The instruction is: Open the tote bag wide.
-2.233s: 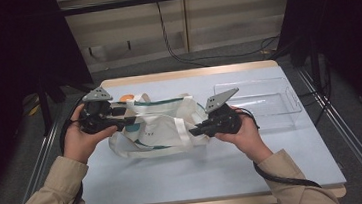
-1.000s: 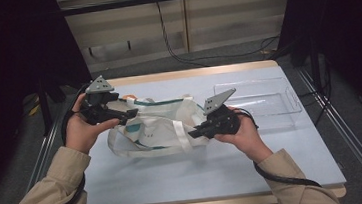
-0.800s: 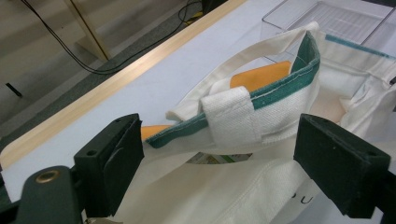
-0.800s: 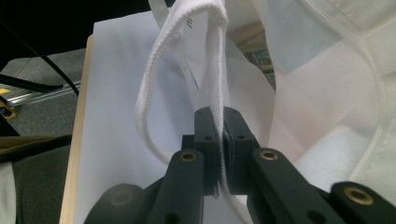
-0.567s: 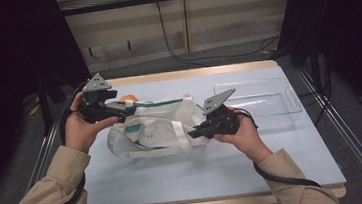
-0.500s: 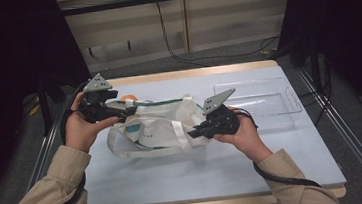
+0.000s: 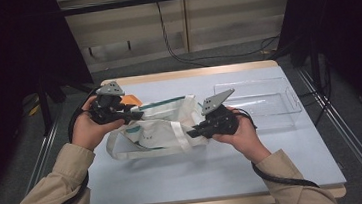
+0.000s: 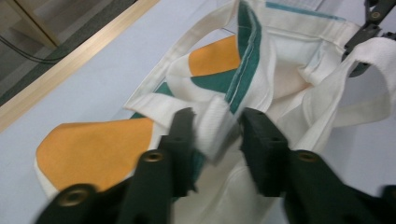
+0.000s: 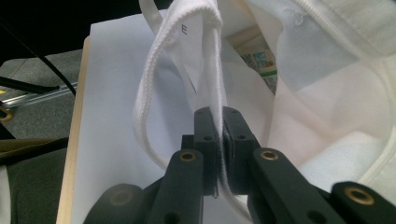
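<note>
Between my 2 claws on the table (image 7: 216, 174) lies a soft, light tote bag (image 7: 164, 128). My right claw (image 9: 219, 126) pinches its handle strap (image 9: 210, 70); my left claw (image 8: 217, 135) has just been closing on a rim fold.

The desk (image 7: 186, 177) lies bare toward 6 o'clock. A bag (image 7: 159, 129) blocks the middle; a clear tray (image 7: 269, 103) stands at 2 o'clock, just beside the right gripper (image 7: 192, 133).
</note>
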Action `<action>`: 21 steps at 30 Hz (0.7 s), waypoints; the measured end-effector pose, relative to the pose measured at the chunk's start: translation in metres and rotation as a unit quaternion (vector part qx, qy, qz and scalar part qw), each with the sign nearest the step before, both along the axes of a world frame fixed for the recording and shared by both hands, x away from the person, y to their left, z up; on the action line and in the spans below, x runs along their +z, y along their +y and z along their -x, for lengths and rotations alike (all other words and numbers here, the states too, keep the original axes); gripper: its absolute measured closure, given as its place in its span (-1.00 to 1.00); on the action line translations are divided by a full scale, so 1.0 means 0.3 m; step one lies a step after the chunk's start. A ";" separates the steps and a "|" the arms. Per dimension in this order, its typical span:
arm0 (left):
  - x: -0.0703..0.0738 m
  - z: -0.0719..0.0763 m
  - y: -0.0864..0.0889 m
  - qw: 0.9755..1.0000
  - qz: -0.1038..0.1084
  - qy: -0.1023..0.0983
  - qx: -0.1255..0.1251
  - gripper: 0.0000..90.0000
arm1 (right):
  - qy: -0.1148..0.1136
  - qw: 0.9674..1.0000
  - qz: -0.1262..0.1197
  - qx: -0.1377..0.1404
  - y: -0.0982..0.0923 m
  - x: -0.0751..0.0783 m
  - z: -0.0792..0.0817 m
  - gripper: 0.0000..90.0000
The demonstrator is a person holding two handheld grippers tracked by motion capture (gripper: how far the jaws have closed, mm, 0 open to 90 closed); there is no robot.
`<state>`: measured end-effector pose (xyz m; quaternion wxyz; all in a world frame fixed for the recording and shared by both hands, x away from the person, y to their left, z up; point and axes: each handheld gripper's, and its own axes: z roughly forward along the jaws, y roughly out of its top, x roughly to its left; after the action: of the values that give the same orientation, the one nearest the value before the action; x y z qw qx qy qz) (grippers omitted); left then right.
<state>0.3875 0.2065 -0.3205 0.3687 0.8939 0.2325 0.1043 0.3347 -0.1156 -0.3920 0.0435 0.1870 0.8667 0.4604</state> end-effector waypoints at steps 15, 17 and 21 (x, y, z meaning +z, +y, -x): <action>0.009 -0.070 -0.003 0.998 0.028 0.012 0.051 0.73 | -0.006 1.000 0.012 0.018 0.002 -0.022 0.032 0.91; 0.015 -0.083 -0.006 0.998 0.025 0.011 0.055 0.73 | -0.007 1.000 0.014 0.019 0.002 -0.026 0.036 0.91; 0.025 -0.107 -0.014 0.998 0.023 0.009 0.061 0.74 | -0.008 1.000 0.017 0.022 0.002 -0.034 0.043 0.91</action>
<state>0.4195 0.2022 -0.3131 0.3797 0.8703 0.2925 0.1130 0.3217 -0.1149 -0.4022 0.0432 0.1638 0.8780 0.4476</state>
